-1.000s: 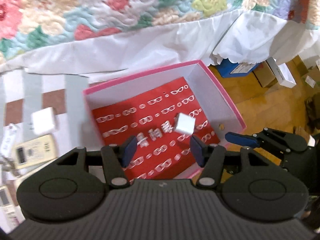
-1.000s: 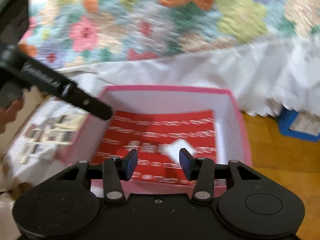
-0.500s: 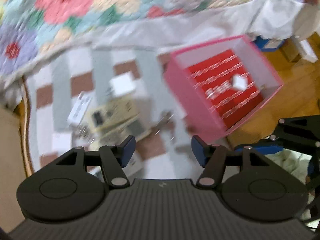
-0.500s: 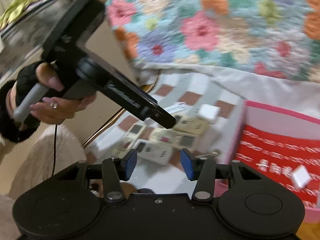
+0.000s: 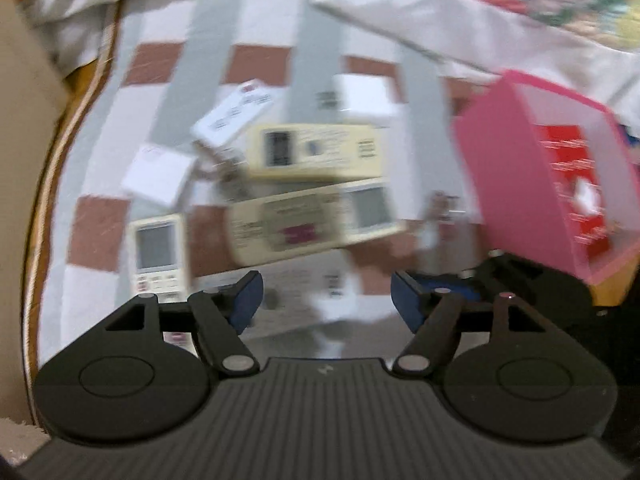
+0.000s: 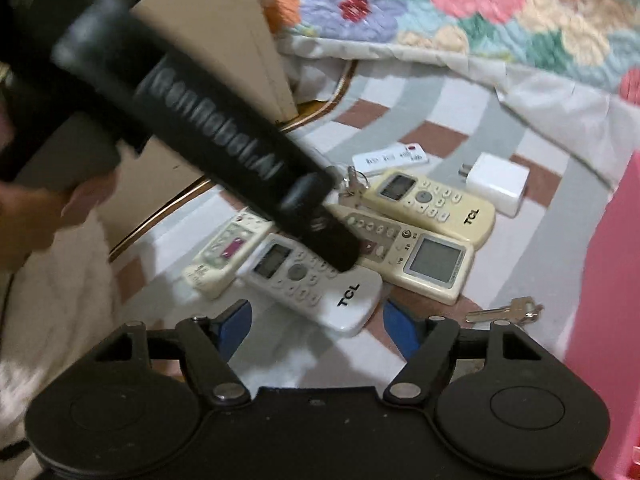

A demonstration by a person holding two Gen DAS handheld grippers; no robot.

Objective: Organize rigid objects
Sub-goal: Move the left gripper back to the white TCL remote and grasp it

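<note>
- Right wrist view shows the clutter best: a white TCL remote (image 6: pixel 320 280) lies nearest the right gripper (image 6: pixel 316 326), its lower end just ahead of the gap between the blue fingers (image 6: pixel 234 326).
- Right gripper's jaws are opening, wide apart, with nothing between them but the checked cloth (image 6: pixel 560 216) that everything lies on.
- Beside the white remote lies a cream remote with a large screen (image 6: pixel 424 264), and beyond that a cream TCL remote (image 6: pixel 432 200); the two cream ones touch along their sides.
- A smaller pale remote with a pink patch (image 6: pixel 224 252) sits on the white one's other side.
- A white charger plug (image 6: pixel 498 182) rests just beyond the cream TCL remote, and a flat white card-like remote (image 6: pixel 390 158) lies near a key ring (image 6: pixel 354 184).
- A single key (image 6: pixel 506 312) lies apart, near the pink box (image 6: pixel 604 312) at the frame's right edge.
- Left gripper (image 5: pixel 326 300) hangs over the same spread (this view is smeared by motion, so details are probably unreliable); its jaws are opening too, holding nothing.
- Left wrist view shows the pink box's red lining, with a small white block (image 5: pixel 588 196) inside it.
- In the right wrist view the left gripper's black body crosses the remotes, held by a hand (image 6: pixel 36 216).
- A floral quilt (image 6: pixel 500 12) borders the cloth at the far side.
</note>
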